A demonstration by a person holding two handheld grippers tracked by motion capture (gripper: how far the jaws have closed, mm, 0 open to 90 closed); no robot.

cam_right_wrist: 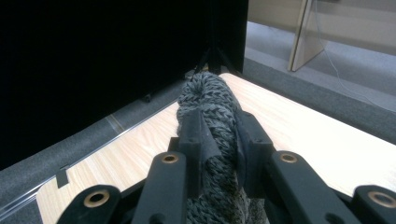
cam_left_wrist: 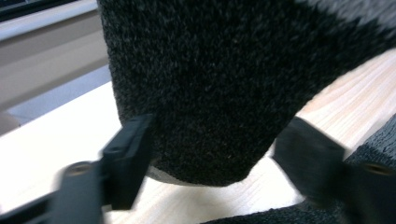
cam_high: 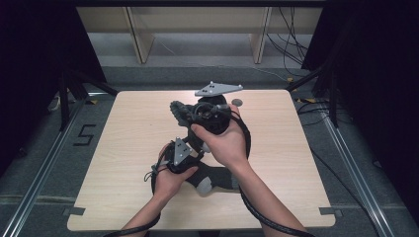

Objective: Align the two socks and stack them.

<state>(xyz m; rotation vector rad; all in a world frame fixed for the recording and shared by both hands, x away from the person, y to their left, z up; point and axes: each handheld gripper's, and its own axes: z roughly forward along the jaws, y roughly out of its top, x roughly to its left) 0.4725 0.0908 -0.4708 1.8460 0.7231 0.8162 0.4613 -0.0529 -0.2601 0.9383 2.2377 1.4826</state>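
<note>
Sock [cam_high: 210, 178] on table [cam_high: 133, 133]

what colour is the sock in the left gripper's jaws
Dark charcoal knit sock with a light grey band; clearest in the left gripper view.

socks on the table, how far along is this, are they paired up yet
Done: the right gripper is shut on a bunched end of the dark knit sock and holds it above the table. In hand: the left gripper has the sock's hanging part between its jaws, but the pads do not clearly press it. Left: closing that grip and whatever folding or pairing follows; a second sock lies by the left hand.
</note>
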